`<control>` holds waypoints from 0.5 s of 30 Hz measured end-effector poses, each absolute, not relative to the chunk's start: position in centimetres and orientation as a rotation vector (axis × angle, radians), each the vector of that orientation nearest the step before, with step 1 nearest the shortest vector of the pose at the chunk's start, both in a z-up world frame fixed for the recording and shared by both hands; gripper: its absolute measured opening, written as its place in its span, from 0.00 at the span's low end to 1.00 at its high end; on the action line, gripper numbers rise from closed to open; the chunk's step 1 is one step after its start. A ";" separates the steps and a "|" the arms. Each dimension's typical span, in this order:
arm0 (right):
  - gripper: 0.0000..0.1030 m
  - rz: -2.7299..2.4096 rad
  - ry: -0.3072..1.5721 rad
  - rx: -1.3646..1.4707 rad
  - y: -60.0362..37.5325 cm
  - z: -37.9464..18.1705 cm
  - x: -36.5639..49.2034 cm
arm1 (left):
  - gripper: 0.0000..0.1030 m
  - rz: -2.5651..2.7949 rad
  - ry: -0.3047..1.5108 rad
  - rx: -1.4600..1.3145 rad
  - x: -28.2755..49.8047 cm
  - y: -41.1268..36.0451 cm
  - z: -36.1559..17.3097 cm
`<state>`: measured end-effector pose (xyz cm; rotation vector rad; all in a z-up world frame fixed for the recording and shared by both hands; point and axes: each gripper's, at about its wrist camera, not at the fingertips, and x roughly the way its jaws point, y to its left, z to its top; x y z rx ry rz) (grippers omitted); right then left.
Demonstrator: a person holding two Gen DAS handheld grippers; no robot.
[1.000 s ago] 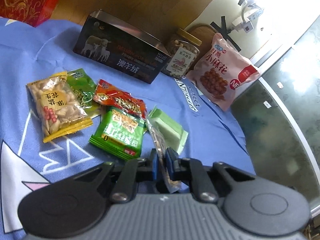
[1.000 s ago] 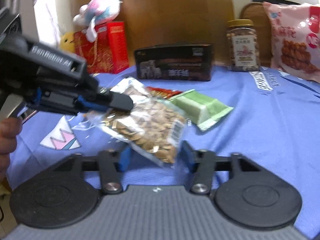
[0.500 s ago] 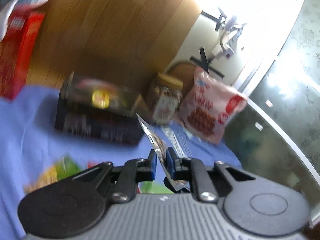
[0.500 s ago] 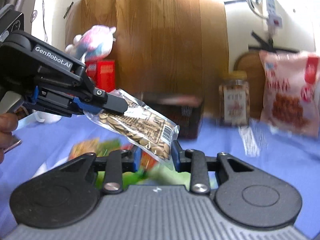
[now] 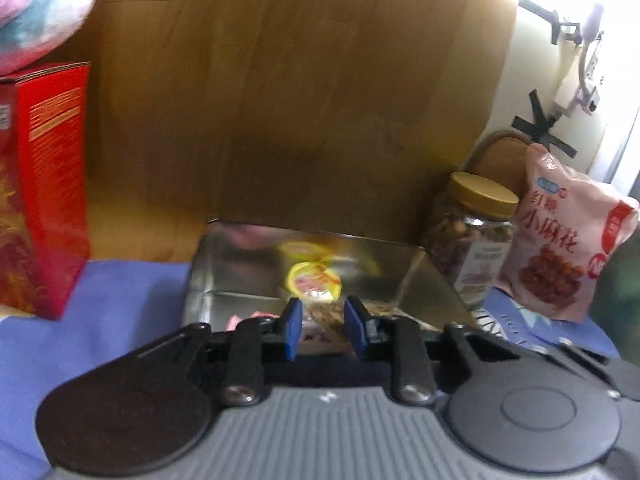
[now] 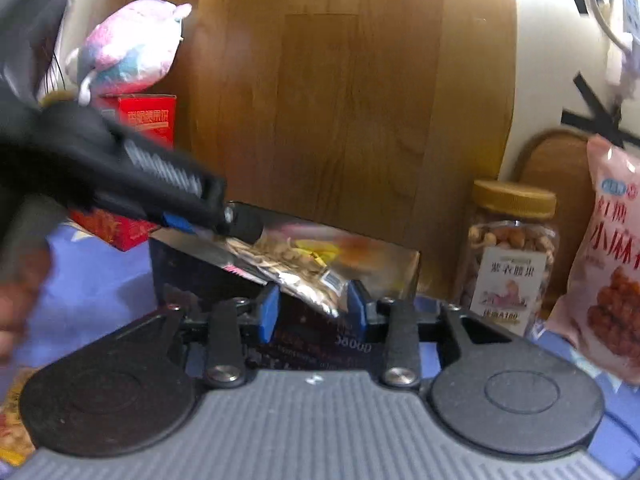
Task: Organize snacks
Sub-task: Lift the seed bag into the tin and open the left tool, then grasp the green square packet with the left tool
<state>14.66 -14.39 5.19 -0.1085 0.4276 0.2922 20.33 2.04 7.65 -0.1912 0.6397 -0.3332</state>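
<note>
A clear packet of seeds lies tilted over the front rim of the dark open-topped tin box. My left gripper is open above the box, and the packet shows between its spread blue pads. In the right wrist view the left gripper's fingers sit at the packet's upper end. My right gripper is open, its blue pads either side of the packet's lower end. A yellow-lidded cup lies inside the box.
A nut jar with a gold lid and a pink snack bag stand to the right of the box. A red carton with a plush toy on it stands at the left. A wooden board backs the blue cloth.
My left gripper carried the seed packet from the cloth up to the tin box and opened its jaws. The right gripper followed to the box and stayed open.
</note>
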 end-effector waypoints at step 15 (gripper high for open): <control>0.61 0.456 0.665 0.039 -21.6 1.0 2.6 | 0.31 -0.514 0.754 -0.317 6.6 0.1 5.2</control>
